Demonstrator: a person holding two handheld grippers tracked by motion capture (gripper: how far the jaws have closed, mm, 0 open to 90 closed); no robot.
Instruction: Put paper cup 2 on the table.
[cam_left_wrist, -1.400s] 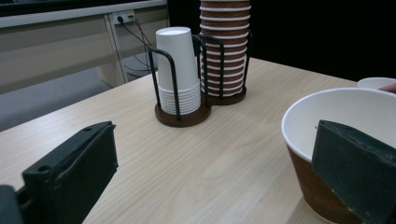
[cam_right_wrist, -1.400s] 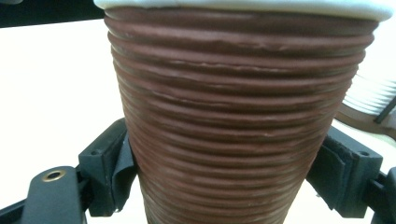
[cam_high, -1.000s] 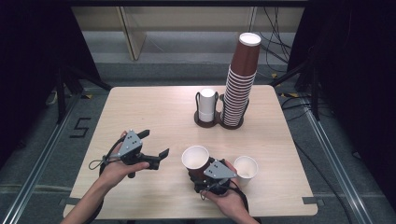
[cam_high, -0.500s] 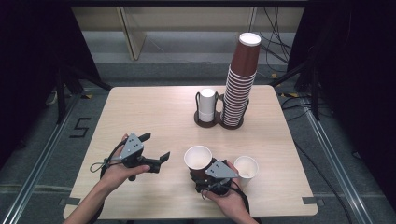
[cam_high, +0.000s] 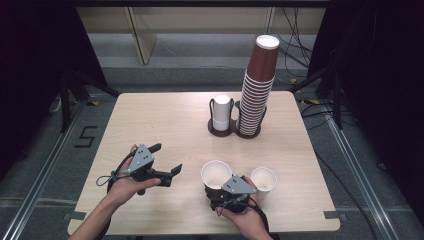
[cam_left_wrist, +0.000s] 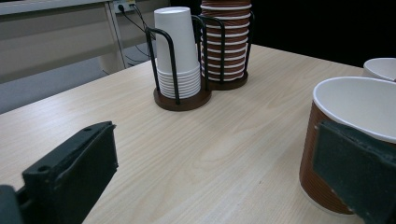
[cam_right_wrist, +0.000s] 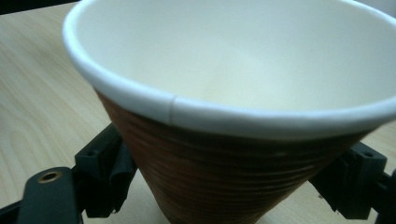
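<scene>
A brown ribbed paper cup (cam_high: 216, 174) with a white inside stands near the table's front edge. My right gripper (cam_high: 218, 189) is shut on its lower wall; in the right gripper view both black jaws lie against the cup (cam_right_wrist: 233, 154), one on each side. Just right of it is a second cup (cam_high: 263, 179), free of any grip. My left gripper (cam_high: 166, 158) is held to the left of the brown cup, open and with nothing in it. In the left gripper view (cam_left_wrist: 215, 186) its jaws stand wide apart, with the brown cup (cam_left_wrist: 336, 140) beyond its right jaw.
At the table's far middle a wire holder keeps a short stack of white cups (cam_high: 221, 114) and a tall stack of brown cups (cam_high: 257, 90). Both stacks show in the left gripper view (cam_left_wrist: 180, 56) (cam_left_wrist: 226, 42). Bare wood table (cam_high: 150, 120) lies between.
The brown cup has shifted slightly right and toward the near edge in my right gripper. Both hands have stayed about where they were.
</scene>
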